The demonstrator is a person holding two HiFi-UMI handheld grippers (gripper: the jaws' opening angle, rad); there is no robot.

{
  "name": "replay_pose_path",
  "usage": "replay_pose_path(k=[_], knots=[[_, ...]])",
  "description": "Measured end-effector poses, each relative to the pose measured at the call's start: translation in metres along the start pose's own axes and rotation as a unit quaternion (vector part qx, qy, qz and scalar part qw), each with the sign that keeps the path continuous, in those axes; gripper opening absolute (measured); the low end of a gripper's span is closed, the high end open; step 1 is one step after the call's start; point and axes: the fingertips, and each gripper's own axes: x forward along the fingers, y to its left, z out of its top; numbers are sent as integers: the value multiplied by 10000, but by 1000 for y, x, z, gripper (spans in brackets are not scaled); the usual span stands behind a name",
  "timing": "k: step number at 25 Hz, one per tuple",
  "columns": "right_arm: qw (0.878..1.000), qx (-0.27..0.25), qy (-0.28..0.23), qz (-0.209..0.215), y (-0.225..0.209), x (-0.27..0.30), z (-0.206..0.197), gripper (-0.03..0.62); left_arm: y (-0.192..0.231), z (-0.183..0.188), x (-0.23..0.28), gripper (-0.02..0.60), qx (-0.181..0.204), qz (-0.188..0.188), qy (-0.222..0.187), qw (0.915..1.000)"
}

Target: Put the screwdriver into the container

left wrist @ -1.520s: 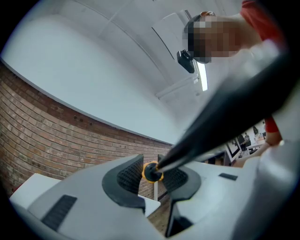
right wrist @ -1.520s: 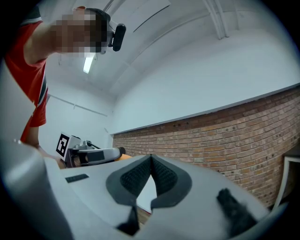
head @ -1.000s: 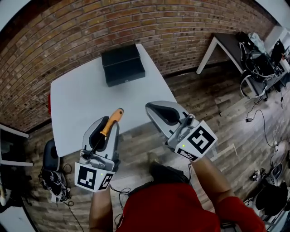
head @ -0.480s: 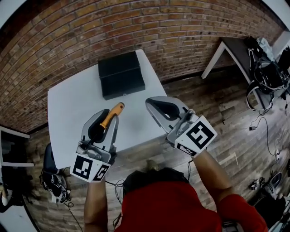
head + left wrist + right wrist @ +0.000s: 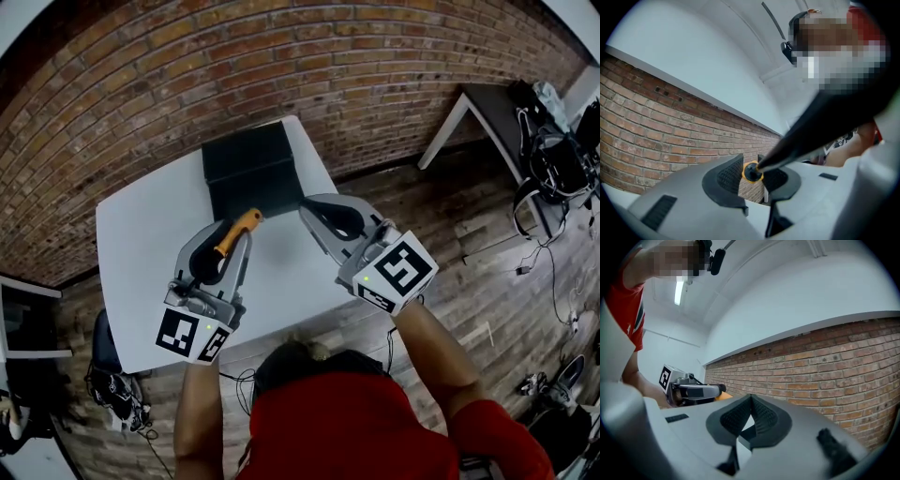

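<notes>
While the left gripper (image 5: 751, 172) clamps the orange-handled, black-shafted screwdriver (image 5: 239, 229) above the white table (image 5: 141, 234), the right gripper (image 5: 751, 414) rides alongside, jaws pressed together, empty; the black rectangular container (image 5: 248, 169) sits just ahead on it.

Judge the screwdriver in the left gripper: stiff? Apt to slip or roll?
Probably stiff: the screwdriver juts straight from the left gripper without sagging. Its round collar between the pads could twist or slip. Likely rolls if laid on the white table.
</notes>
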Motion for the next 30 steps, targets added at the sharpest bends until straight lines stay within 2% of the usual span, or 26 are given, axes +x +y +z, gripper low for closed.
replay_pose_path(k=[7, 16, 21, 26, 30], knots=[[9991, -39, 324, -285, -27, 51, -24, 31, 46, -35, 32, 103, -69, -505, 397, 9979], [9929, -327, 926, -669, -60, 86, -58, 31, 79, -85, 79, 103, -91, -1198, 965, 9880], [9898, -341, 1208, -678, -72, 91, -78, 31, 83, -118, 103, 103, -218, -1258, 1278, 9836], [9847, -302, 1595, -634, -88, 98, -110, 31, 90, -150, 126, 103, -465, -1201, 1553, 9794], [9817, -258, 1796, -573, -95, 101, -129, 31, 96, -169, 139, 103, -512, -1150, 1758, 9763]])
